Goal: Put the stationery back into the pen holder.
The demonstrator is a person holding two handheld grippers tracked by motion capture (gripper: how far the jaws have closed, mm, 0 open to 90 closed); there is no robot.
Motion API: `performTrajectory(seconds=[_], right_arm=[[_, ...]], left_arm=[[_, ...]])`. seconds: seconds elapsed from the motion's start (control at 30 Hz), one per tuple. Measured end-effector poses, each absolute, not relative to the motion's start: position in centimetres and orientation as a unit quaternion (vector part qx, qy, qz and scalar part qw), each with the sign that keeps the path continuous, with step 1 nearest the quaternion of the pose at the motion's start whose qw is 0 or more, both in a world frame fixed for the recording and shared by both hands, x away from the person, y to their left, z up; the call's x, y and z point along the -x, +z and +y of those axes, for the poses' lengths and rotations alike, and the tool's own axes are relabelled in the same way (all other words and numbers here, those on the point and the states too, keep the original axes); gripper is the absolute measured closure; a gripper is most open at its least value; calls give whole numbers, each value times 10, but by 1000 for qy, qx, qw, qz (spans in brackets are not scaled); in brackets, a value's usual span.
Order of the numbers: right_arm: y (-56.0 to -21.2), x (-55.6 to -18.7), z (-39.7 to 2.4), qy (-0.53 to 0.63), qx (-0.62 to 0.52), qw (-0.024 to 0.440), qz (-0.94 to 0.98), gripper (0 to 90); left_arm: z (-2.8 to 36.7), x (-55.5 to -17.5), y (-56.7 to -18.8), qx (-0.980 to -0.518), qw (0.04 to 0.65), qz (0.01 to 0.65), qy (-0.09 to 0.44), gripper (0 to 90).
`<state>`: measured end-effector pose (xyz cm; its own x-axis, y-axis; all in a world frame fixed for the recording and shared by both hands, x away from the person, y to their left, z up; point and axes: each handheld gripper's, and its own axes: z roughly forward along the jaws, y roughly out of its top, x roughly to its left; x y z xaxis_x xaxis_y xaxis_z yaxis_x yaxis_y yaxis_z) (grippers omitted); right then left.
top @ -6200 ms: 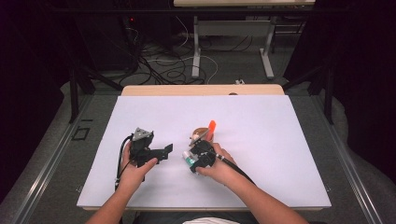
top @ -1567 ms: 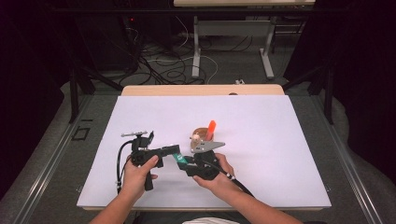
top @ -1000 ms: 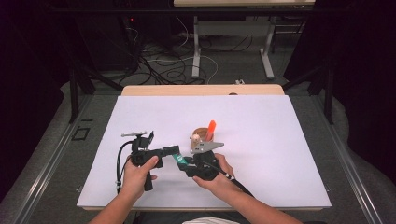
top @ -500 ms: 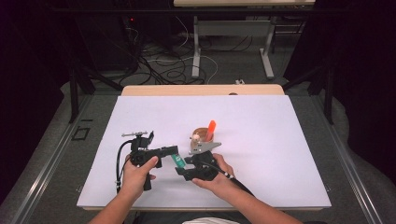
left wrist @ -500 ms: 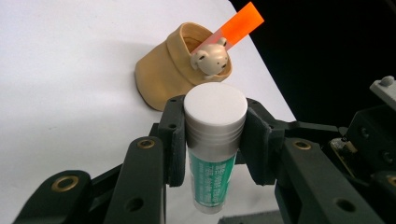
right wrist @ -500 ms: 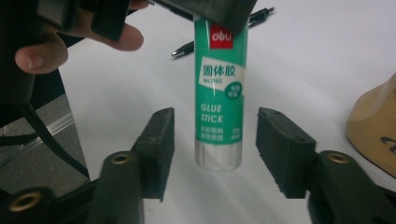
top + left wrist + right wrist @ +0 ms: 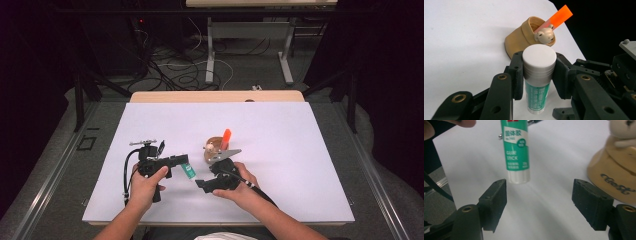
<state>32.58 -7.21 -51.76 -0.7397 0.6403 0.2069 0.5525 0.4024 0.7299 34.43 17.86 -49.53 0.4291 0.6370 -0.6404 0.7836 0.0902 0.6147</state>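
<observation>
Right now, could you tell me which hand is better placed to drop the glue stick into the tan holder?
Left, probably. The left tool is clamped on the glue stick, with the tan holder just ahead. The right tool has just been opening, and nothing is between its pads.

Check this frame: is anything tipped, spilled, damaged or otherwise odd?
Nothing spilled or broken. The tan holder lies tipped on the white table, its orange strip poking out. The left gripper clamps the glue stick; the right gripper, jaws just opening, holds nothing.
</observation>
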Motion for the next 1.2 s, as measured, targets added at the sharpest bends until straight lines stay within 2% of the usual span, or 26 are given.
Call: performTrajectory(seconds=[0.2, 0.33, 0.8, 0.97, 1.2], right_arm=[[-512, -326, -89, 381, -384, 75, 838, 209], [-507, -325, -103, 372, -410, 71, 830, 207], [-498, -330, -149, 379, -451, 104, 801, 203], [-498, -330, -163, 383, -472, 96, 788, 196], [-500, -325, -186, 385, -491, 107, 774, 196]], left_arm=[[181, -345, -494, -668, 518, 531, -63, 646], [183, -345, -492, -674, 512, 530, -55, 646], [181, -340, -486, -696, 498, 518, 1, 646], [178, -340, -482, -701, 498, 510, 15, 646], [171, -343, -473, -710, 496, 498, 40, 646]])
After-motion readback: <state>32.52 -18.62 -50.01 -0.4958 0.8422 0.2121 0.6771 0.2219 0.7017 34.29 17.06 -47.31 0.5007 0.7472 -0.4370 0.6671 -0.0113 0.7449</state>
